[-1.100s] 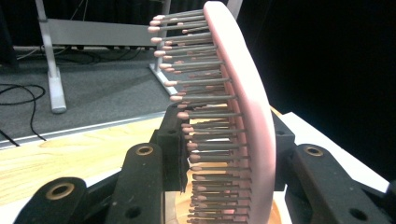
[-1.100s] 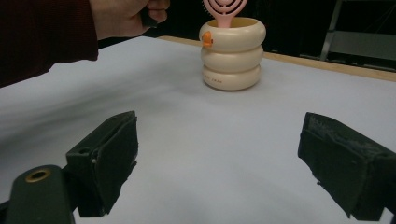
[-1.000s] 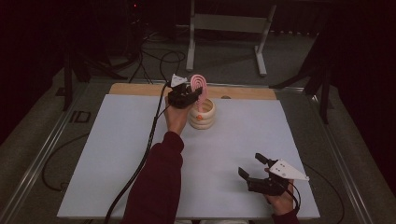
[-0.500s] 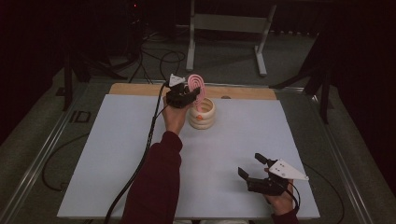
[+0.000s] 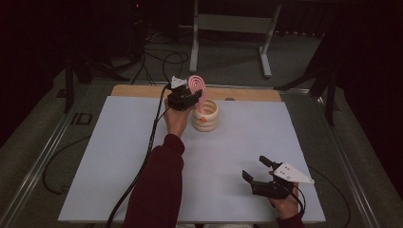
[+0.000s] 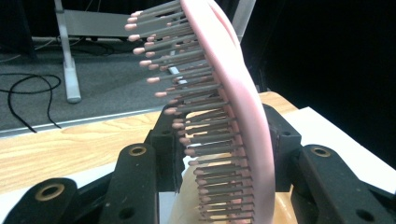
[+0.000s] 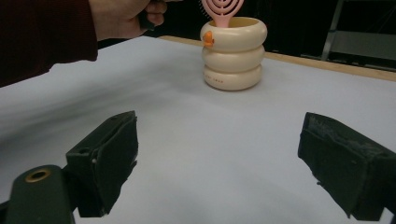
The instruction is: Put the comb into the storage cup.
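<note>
A pink hairbrush (image 5: 195,85) stands nearly upright with its handle down in a cream, ringed cup (image 5: 206,116) at the far middle of the white table. My left gripper (image 5: 195,96) is shut on the brush head. In the left gripper view the bristles (image 6: 187,140) touch one pad and the pink back (image 6: 254,140) lies against the other. The jaws have just been opening a little with the hairbrush between them. My right gripper (image 5: 254,167) rests open near the front right edge with nothing between its jaws. Its own view faces the cup (image 7: 233,51) and the hairbrush (image 7: 223,9).
A white sheet (image 5: 119,156) covers the table, with a wooden strip (image 5: 247,94) along its far edge. A black cable (image 5: 147,152) trails from the left gripper along the sleeve. Beyond the table stand a metal frame (image 5: 228,23) and loose cables (image 5: 161,59) on the floor.
</note>
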Demonstrator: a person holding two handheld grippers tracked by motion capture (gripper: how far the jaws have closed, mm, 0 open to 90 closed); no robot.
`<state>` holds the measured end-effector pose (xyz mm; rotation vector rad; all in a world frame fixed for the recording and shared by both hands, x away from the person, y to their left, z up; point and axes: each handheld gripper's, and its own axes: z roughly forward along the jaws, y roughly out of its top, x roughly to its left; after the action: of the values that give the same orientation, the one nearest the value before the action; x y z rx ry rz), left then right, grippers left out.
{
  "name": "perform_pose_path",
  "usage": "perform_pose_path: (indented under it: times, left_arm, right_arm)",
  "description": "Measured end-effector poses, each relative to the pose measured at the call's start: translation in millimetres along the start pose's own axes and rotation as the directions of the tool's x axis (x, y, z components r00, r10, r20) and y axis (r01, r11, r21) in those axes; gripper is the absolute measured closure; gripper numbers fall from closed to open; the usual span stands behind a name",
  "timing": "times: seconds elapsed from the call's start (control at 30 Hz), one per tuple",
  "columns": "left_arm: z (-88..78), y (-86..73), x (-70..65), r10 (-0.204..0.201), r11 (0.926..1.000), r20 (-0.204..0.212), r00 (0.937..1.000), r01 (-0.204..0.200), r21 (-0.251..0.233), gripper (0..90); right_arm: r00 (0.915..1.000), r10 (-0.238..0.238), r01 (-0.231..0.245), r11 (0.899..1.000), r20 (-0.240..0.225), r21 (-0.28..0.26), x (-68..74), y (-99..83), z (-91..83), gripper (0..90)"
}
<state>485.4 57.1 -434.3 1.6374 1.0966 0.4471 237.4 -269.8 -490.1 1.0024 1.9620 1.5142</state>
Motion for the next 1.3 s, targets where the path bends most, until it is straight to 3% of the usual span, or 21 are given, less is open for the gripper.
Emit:
perform_pose_path:
  times: [0.17,0.5,0.8,1.03,1.2,1.3]
  left_arm:
    - [-0.3,-3.4,3.9,-0.017,0.9998,-0.008,0.9998,0.017,0.004,54.7]
    - [0.8,-7.0,4.3,-0.025,0.9996,-0.01,0.9996,0.025,0.014,41.5]
    - [2.6,-8.4,0.3,-0.008,0.9997,-0.058,0.9983,0.009,0.022,25.3]
    - [1.8,-8.7,0.9,-0.02,0.9995,-0.077,0.9968,0.022,0.022,16.0]
    - [1.2,-9.6,1.2,-0.007,0.9994,-0.085,0.9964,0.01,0.033,12.9]
    - [1.4,-9.7,-0.2,0.02,0.9988,-0.102,0.9946,-0.016,0.047,8.8]
  right_arm:
    - [1.0,-0.001,0.001,1.0,-0.002,0.001,0.3,0.0,0.1,12.2]
    - [1.0,0.0,0.0,1.0,-0.002,-0.001,0.5,-0.1,0.3,12.3]
    - [1.0,0.002,-0.002,1.0,-0.004,0.0,0.7,-0.1,0.3,12.2]
    - [1.0,0.001,-0.001,1.0,-0.003,0.001,0.7,0.0,0.3,12.2]
    - [1.0,0.0,0.0,1.0,-0.005,0.0,0.9,-0.1,0.4,12.2]
    - [1.0,0.0,0.0,1.0,-0.007,0.001,0.9,-0.1,0.5,12.2]
